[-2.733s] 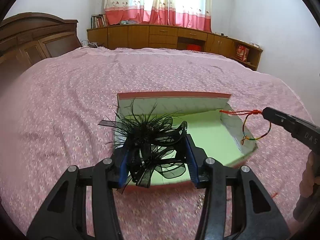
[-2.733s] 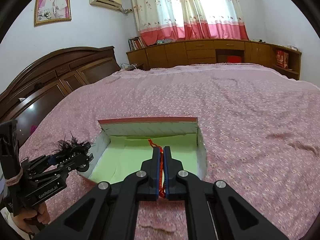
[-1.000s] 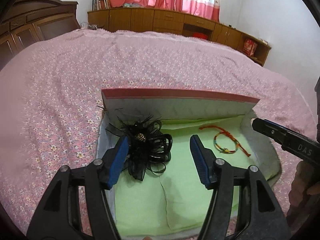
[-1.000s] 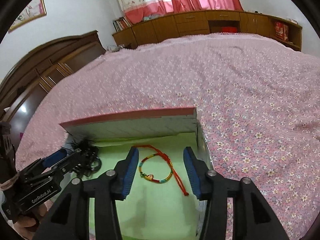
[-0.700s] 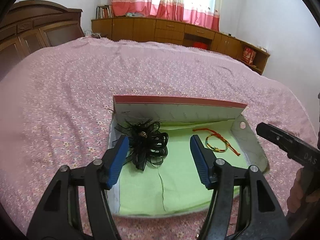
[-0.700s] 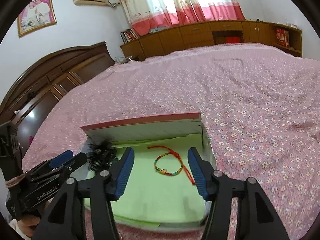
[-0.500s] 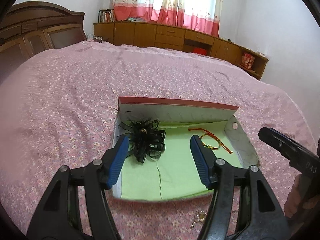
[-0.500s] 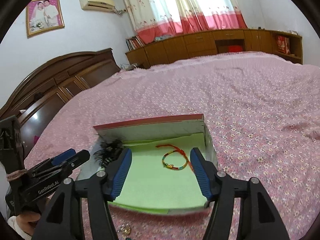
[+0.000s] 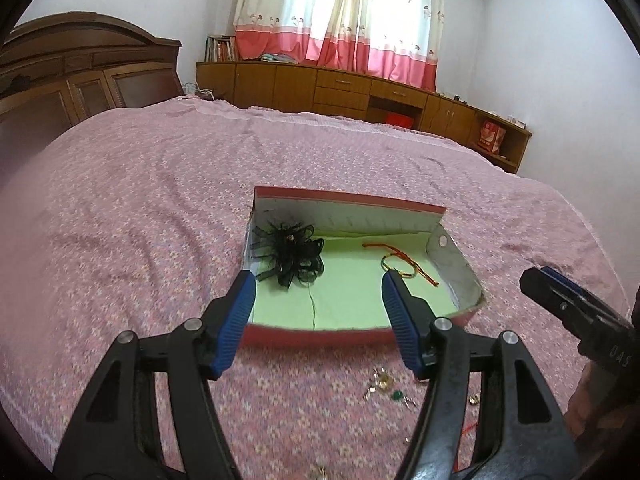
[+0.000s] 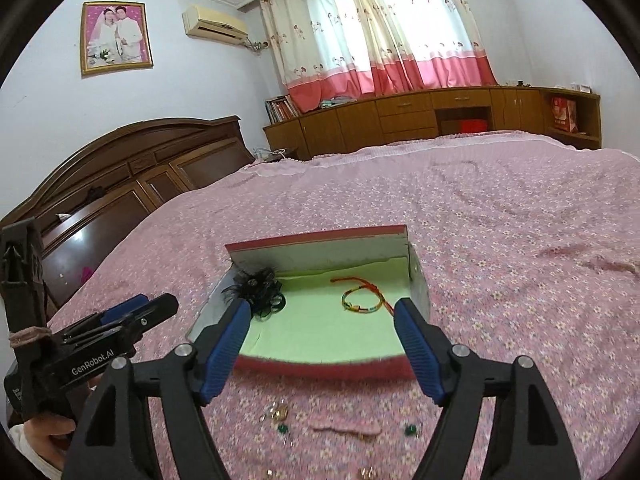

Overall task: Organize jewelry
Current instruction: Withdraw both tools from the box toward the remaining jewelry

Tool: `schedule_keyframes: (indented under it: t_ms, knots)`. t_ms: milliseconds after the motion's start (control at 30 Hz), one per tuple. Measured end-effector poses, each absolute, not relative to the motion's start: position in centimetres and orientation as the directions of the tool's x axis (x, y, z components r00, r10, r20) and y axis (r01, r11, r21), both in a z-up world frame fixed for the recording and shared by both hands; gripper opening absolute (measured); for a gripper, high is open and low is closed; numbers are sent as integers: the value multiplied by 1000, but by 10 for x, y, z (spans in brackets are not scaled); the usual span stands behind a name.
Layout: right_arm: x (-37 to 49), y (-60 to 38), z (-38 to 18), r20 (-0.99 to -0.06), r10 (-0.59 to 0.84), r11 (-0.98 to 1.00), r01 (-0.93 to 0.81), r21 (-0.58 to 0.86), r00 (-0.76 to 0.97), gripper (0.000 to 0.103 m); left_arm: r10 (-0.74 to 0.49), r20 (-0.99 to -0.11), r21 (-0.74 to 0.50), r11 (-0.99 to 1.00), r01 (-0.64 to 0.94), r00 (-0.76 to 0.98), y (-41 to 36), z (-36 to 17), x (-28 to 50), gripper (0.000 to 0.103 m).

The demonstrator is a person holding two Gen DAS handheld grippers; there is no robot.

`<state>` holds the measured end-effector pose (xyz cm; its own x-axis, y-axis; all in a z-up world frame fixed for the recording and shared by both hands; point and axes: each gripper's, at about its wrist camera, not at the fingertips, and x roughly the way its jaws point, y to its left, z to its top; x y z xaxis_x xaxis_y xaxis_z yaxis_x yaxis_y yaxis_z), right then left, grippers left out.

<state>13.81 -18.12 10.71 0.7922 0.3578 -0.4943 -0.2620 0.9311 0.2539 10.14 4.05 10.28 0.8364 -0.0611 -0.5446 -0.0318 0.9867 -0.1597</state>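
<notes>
While the black feather hair clip [image 9: 289,253] and braided bracelet [image 10: 362,299] lie in the box [image 9: 352,326], both tongs, left gripper [image 9: 320,322] and right gripper [image 10: 322,350], gape empty; the right's jaws have just been widening. Small earrings [image 10: 280,414] remain on the near bedspread [image 9: 140,208].

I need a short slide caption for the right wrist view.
Open right gripper before red box holding black feather hairpiece and braided bracelet.

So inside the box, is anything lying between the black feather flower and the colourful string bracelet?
No. In both wrist views only bare green lining separates the black feather flower from the string bracelet.
</notes>
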Motion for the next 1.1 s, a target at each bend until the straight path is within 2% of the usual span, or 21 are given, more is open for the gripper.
schedule_keyframes:
  t_ms: [233,633,1100]
  knots:
    - [108,-191,102,-505,350,933,-242,267,789,81,-77,-551,-160,987,-15,831,36,102,72,59]
    - [62,-202,85,-561,318,946,-219,237,765,84,-113,-620,-186,983,-5,776,30,82,44,59]
    - [41,-216,39,-725,270,962,-155,223,633,84,-151,-731,-219,976,-18,665,30,42,31,59]
